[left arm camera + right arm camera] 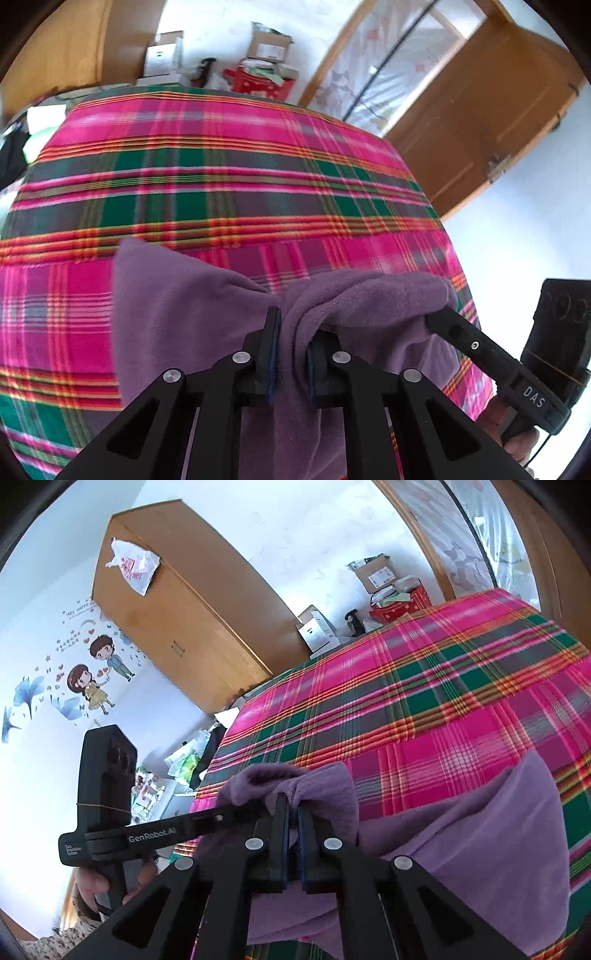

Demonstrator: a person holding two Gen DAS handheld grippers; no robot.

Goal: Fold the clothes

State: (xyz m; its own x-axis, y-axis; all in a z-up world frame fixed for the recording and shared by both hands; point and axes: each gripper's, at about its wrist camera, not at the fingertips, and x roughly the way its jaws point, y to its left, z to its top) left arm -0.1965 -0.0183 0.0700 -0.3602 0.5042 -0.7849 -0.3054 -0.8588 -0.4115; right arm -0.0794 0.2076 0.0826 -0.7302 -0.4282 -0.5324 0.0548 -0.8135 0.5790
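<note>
Holding the soft purple fleece garment [177, 314] lifted low in frame above the pink-and-green plaid bedspread [221, 166], left tool [291, 354] and right tool [293, 834] each clamped nearly closed on bunched edge. Mid-fold, probably; next calls for carrying both pinched edges across together.

A purple fleece garment [177, 314] lies bunched on the plaid bed [221, 166] near its front edge, one gathered fold lifted, the rest draped flat.
</note>
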